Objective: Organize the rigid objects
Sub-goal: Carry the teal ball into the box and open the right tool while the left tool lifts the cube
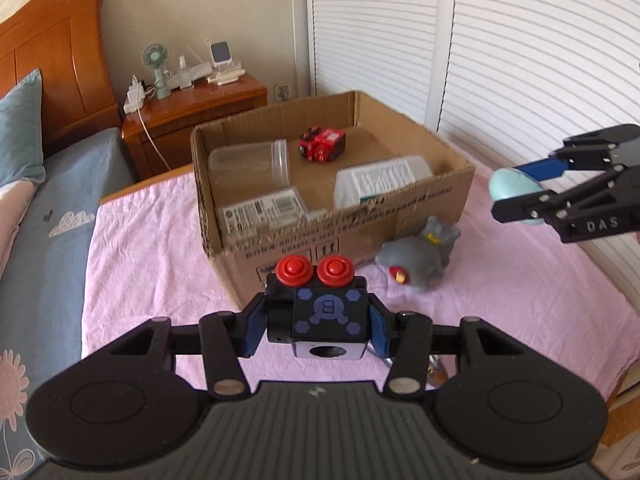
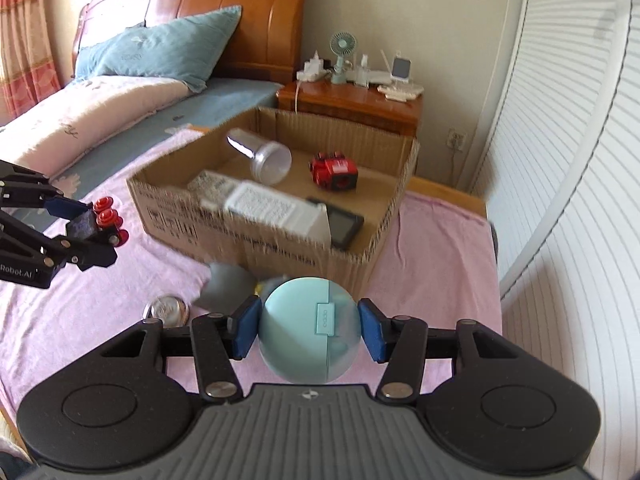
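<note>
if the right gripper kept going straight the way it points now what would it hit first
Probably the grey toy lying just ahead of the teal round case that the right gripper holds, with the cardboard box right behind it; depth is hard to judge.

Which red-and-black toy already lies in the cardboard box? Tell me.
The red toy car at the box's far end. The black cube with red buttons is gripped in the left claw, outside the box.
</note>
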Demonstrator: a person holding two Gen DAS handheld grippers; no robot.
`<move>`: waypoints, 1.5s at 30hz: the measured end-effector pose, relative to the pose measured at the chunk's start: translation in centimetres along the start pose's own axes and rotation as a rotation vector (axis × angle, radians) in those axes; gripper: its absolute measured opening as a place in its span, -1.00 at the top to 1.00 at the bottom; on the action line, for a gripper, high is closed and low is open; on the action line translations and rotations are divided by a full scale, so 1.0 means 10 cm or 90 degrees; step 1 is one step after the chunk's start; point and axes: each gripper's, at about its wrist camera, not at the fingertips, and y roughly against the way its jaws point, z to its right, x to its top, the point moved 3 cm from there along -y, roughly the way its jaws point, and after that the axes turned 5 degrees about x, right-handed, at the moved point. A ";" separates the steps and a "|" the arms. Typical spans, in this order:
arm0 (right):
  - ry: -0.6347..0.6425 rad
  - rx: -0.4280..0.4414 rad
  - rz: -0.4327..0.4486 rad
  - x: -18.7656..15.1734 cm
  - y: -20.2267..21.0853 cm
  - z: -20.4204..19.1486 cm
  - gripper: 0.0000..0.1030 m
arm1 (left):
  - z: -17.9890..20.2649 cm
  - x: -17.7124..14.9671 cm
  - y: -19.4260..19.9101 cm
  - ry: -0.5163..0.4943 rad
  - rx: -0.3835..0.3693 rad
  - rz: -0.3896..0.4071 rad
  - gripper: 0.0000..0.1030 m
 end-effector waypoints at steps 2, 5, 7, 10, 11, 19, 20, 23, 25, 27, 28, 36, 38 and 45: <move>0.005 0.006 0.013 0.14 0.03 0.03 -0.12 | -0.02 0.05 0.03 0.004 -0.006 0.003 0.03; 0.003 0.008 0.025 0.32 0.00 0.09 -0.12 | -0.06 0.14 0.01 0.015 -0.011 0.001 0.03; -0.001 0.009 0.027 0.43 -0.08 0.13 -0.12 | -0.10 0.20 -0.02 0.018 -0.011 0.001 0.03; -0.008 0.012 0.023 0.59 -0.26 0.20 -0.12 | -0.13 0.31 -0.07 0.015 -0.005 0.007 0.03; -0.011 0.013 0.021 0.65 -0.33 0.23 -0.12 | -0.14 0.34 -0.09 0.011 -0.002 0.010 0.03; -0.036 0.004 -0.016 0.99 -0.98 0.51 -0.12 | -0.24 0.50 -0.26 0.012 0.009 0.007 0.03; -0.041 0.001 -0.019 1.01 -1.06 0.54 -0.12 | -0.24 0.50 -0.26 0.013 0.008 0.006 0.03; -0.048 -0.003 -0.034 1.05 -1.26 0.60 -0.12 | -0.24 0.52 -0.29 0.009 0.007 0.005 0.03; -0.053 -0.007 -0.041 1.06 -1.36 0.62 -0.12 | -0.22 0.53 -0.32 0.002 0.002 0.000 0.03; -0.059 -0.012 -0.046 1.07 -1.45 0.66 -0.12 | -0.22 0.55 -0.35 0.001 0.003 -0.001 0.03; -0.062 -0.016 -0.049 1.08 -1.49 0.67 -0.12 | -0.21 0.55 -0.36 0.000 0.003 -0.003 0.03; -0.078 -0.021 -0.002 1.15 -1.44 0.70 -0.70 | -0.15 0.63 -0.38 -0.009 -0.001 0.002 0.03; -0.070 -0.038 0.005 1.16 -1.37 0.67 -0.94 | -0.13 0.66 -0.39 -0.011 0.000 0.004 0.03; -0.087 -0.040 -0.002 1.09 -1.03 0.68 -1.00 | -0.08 0.86 -0.44 -0.012 -0.001 0.002 0.03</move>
